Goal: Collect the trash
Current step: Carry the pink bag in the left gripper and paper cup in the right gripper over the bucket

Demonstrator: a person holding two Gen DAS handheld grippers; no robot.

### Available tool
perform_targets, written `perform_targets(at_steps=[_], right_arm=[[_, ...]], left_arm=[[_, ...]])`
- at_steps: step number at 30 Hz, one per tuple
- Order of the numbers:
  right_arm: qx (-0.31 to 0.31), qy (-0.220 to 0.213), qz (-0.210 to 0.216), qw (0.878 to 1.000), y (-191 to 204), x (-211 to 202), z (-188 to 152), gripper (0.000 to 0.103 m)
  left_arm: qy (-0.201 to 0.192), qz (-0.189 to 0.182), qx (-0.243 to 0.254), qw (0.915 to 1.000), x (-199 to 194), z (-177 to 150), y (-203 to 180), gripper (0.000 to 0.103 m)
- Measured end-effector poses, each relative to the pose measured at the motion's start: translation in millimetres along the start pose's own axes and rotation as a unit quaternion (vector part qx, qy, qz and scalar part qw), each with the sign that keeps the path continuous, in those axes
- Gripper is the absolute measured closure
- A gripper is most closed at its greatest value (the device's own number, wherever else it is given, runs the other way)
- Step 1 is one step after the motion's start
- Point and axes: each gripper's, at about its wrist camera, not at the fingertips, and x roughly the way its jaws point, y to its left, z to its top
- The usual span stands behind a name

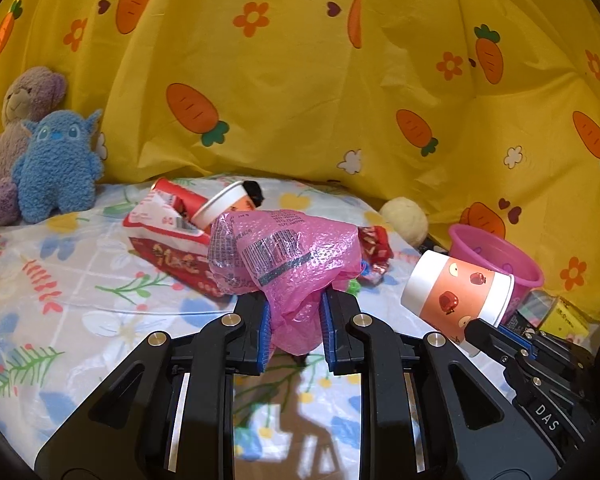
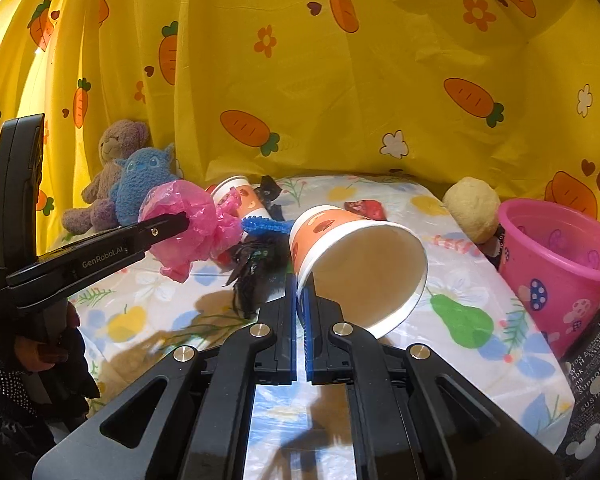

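L tool (image 1: 294, 322) – pink bag (image 1: 284, 264), R tool (image 2: 300, 308) – cup (image 2: 356, 264)

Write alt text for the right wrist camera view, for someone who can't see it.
The right claw pinches the rim of an orange paper cup held on its side above a floral tablecloth. To its left, the left claw grips crumpled pink plastic; a pink bucket stands at right, before a yellow carrot-print curtain.

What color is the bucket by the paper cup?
Pink bucket, clearest in the right wrist view.
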Motion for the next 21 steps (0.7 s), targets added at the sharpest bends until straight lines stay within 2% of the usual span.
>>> perform_targets(at_steps=[8, 21], right_arm=[[0.014, -0.017, -0.046, 0.999, -34, -15, 7, 0.099], [0.035, -0.043, -0.104, 0.993, -86, -27, 18, 0.099]], left_arm=[[0.007, -0.045, 0.039, 0.9982, 19, 5, -50, 0.084], [0.009, -0.109, 0.072, 0.9914, 46, 22, -112, 0.086]])
